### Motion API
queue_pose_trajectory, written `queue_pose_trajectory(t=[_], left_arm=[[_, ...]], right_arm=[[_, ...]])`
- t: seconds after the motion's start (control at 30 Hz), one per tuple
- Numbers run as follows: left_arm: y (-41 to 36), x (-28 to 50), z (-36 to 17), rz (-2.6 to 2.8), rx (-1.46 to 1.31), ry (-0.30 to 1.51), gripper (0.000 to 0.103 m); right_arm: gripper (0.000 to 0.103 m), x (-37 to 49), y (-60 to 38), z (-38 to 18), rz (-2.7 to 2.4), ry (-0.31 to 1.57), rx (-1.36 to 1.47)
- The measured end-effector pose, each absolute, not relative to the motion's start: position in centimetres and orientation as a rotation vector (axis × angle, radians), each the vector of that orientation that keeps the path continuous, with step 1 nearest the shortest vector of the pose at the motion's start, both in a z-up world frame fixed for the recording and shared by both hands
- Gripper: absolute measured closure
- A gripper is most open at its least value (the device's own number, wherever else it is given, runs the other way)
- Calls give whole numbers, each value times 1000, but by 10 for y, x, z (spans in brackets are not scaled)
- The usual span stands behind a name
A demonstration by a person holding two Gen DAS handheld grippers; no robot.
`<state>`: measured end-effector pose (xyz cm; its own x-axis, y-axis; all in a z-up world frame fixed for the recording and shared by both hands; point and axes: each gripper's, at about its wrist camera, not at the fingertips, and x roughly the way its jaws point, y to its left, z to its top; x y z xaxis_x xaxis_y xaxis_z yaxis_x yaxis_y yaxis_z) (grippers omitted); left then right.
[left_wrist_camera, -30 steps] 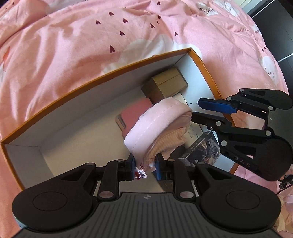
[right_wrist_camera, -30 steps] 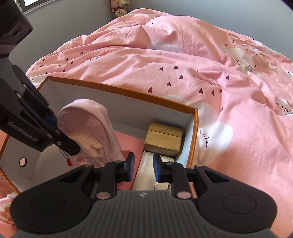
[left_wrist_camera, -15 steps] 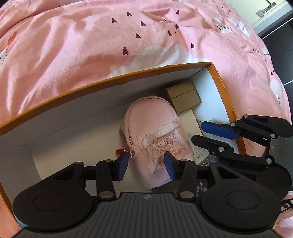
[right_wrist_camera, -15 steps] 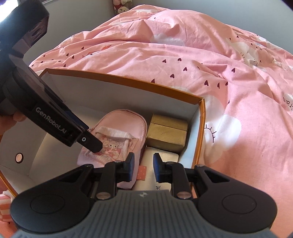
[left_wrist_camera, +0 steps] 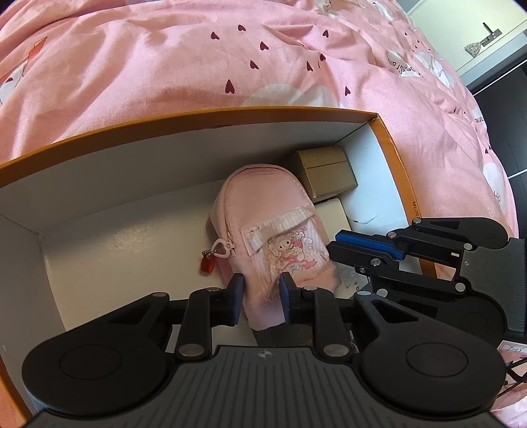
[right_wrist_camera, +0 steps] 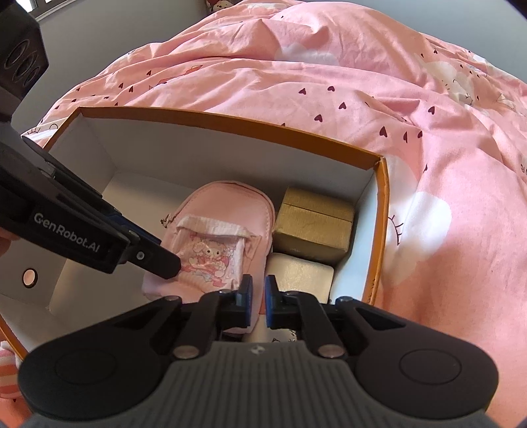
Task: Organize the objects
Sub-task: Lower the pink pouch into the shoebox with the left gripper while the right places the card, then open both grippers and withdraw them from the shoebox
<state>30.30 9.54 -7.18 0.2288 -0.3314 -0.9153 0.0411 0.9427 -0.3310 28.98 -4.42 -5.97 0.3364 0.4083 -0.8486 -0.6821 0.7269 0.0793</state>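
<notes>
Pouch (left_wrist_camera: 270, 230) now flat in box (left_wrist_camera: 230, 113); left gripper (left_wrist_camera: 260, 298) reclosing, seemingly pinching it; right gripper (right_wrist_camera: 258, 301) shut, empty; "GenRobot.AI" legible.

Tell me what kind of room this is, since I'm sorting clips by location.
Most likely a bedroom: an open storage box sits on a bed covered by a pink heart-print duvet, with plush toys against the far wall.

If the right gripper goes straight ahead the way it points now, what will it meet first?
Probably the white flat box just beyond the right gripper, beside the pink pouch; depth is unclear.
</notes>
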Motion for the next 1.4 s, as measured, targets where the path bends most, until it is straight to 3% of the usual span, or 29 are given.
queue_pose_trajectory(t=[0.4, 0.57, 0.63, 0.67, 0.8, 0.9, 1.07, 1.4], left_arm=[[57, 215, 0, -109, -70, 992, 76], [34, 162, 8, -107, -87, 952, 76], [28, 144, 5, -86, -59, 950, 76], [26, 136, 3, -75, -41, 952, 76], [17, 98, -11, -80, 35, 975, 76], [12, 70, -29, -101, 54, 982, 76], [8, 49, -50, -72, 78, 1021, 76], [24, 37, -31, -103, 36, 994, 76]], right_arm=[[92, 236, -75, -9, 737, 879, -186], [90, 186, -93, 1, 733, 803, -130], [73, 163, -99, 1, 719, 770, -135], [69, 153, -102, 0, 712, 759, -133], [66, 120, -114, -8, 715, 774, -86], [53, 103, -118, -19, 679, 792, -76], [53, 89, -113, -41, 685, 897, -56], [53, 77, -102, -46, 732, 938, -116]])
